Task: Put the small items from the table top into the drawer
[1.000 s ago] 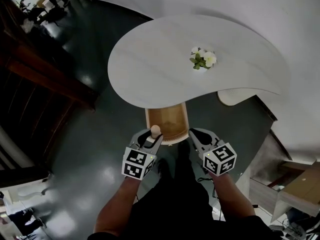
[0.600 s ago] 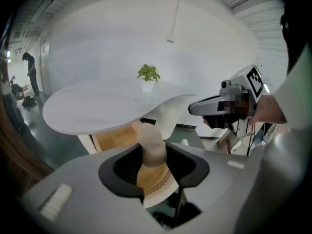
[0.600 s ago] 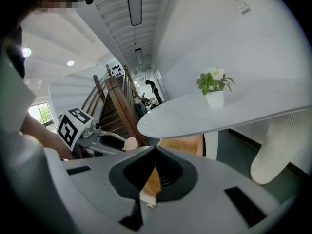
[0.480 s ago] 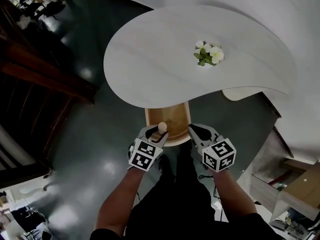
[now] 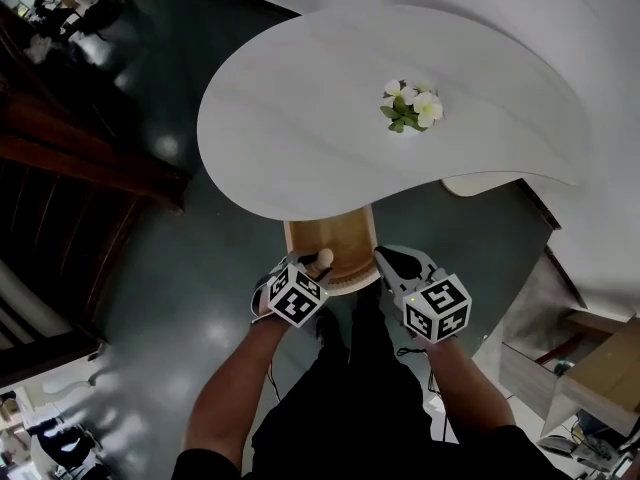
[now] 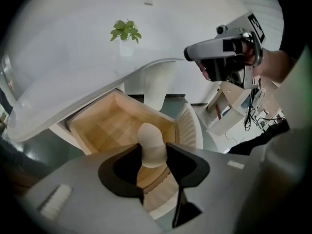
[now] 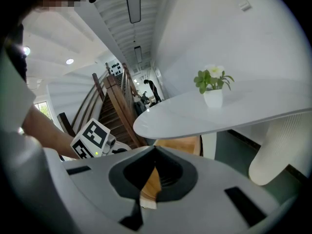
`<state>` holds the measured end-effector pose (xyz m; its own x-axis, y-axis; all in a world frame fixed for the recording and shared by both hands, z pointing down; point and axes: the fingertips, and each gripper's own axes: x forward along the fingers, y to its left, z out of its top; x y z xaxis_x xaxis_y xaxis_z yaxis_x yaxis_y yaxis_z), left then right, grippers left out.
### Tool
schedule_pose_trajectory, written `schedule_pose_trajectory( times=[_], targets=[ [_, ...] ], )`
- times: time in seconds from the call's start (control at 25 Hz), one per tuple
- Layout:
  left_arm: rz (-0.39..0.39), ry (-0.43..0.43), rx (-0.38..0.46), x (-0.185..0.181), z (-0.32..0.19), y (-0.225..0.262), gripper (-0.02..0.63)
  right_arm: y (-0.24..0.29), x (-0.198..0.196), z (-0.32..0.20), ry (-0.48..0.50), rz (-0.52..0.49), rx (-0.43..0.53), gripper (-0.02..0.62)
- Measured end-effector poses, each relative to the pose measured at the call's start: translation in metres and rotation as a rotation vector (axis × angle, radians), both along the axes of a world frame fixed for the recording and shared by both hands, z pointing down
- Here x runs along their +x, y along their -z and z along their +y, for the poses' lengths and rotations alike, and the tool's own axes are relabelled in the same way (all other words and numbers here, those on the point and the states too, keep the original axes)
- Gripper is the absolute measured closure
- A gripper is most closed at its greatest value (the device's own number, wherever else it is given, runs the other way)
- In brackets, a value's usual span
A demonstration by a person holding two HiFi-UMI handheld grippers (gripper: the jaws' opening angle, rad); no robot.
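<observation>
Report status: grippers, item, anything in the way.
Left gripper shut on beige peg, above open drawer. Right gripper shut, empty. Nothing blocking the drawer.

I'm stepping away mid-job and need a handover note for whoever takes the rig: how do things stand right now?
Left gripper: shut on the cream peg, over the open drawer.
Right gripper: shut, empty, next to the drawer.
Done: drawer pulled out; the table shows only the potted plant.
Left: drop the peg into the drawer, then probably close it.
</observation>
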<state>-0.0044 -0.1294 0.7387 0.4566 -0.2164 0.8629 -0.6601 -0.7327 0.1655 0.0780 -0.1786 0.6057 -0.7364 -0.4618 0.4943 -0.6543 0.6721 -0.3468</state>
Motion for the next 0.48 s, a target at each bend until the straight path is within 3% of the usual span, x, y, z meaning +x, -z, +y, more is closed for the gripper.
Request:
schedule_pose_trajectory(
  times=[0.48],
  targets=[
    [-0.131, -0.315, -0.070, 0.014, 0.002, -0.039, 0.439, -0.006, 0.019, -0.008, -0.028, 0.026, -0.006, 0.584]
  ],
)
